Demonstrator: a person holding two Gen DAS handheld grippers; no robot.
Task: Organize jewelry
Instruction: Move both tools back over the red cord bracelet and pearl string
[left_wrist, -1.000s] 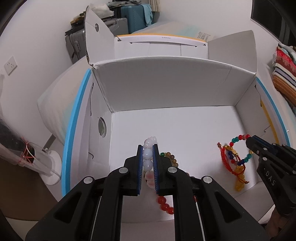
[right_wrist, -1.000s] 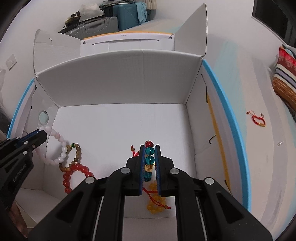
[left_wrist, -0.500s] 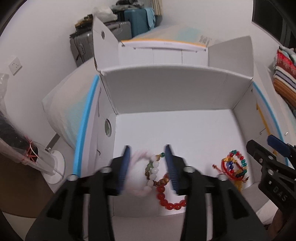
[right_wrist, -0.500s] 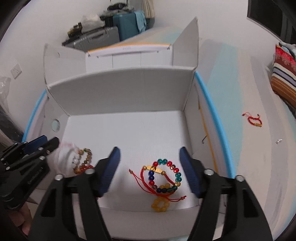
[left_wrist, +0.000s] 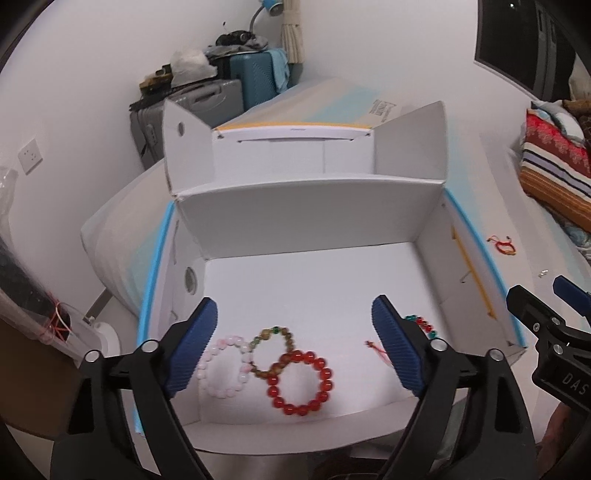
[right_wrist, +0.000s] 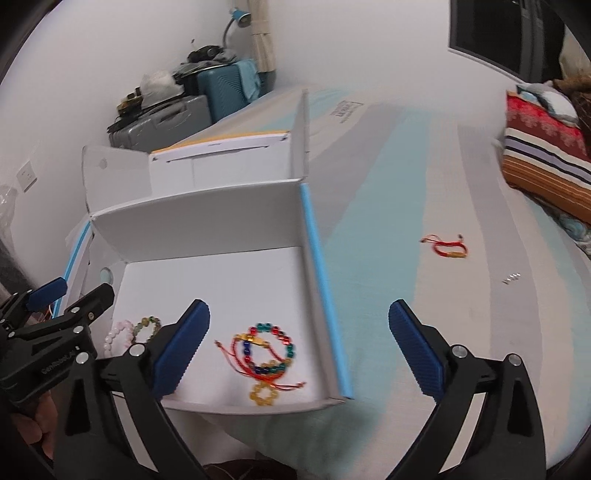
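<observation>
Blue-padded jaws on both our grippers, left (left_wrist: 293, 341) and right (right_wrist: 297, 347), are now standing wide open, having released their beads. We are leaving five bracelets (left_wrist: 300, 382) inside the white box (right_wrist: 207, 210). At two o'clock, one red string bracelet (right_wrist: 445, 248) is waiting on the bed (right_wrist: 424, 184), unobstructed.
</observation>
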